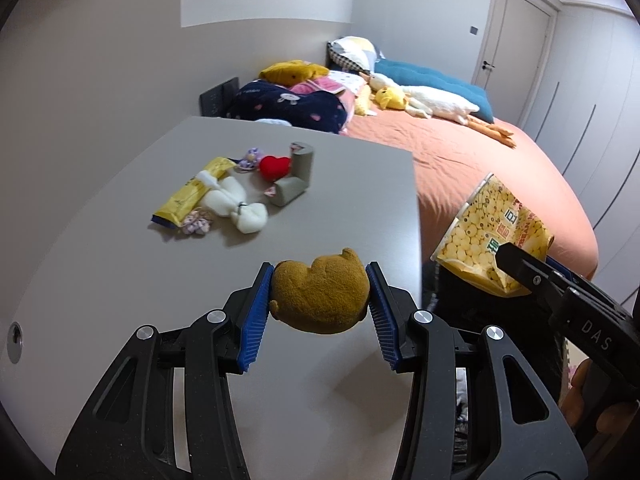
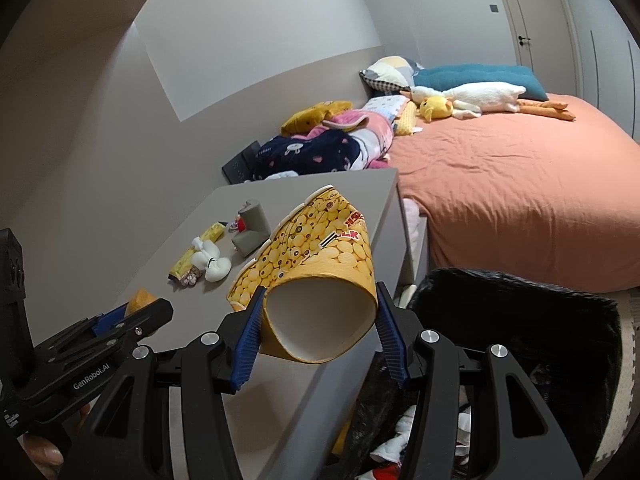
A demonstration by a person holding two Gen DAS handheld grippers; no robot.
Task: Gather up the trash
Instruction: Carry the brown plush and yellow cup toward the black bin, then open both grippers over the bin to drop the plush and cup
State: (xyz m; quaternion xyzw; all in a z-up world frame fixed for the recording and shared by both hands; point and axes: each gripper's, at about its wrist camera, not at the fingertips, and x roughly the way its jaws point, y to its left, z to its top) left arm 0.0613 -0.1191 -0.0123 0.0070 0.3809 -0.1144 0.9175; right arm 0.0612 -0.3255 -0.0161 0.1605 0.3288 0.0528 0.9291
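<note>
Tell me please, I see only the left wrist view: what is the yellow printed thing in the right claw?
Observer: A squashed paper cup; its white inside faces the right wrist camera.
Operator: Is it gripped well?
Observer: Yes, the right claw presses it from both sides.
Operator: Where is the bin?
Observer: A black-lined bin stands beside the table, with trash already inside.

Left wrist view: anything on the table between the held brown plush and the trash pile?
Nothing: bare table separates the brown plush from the trash pile.
</note>
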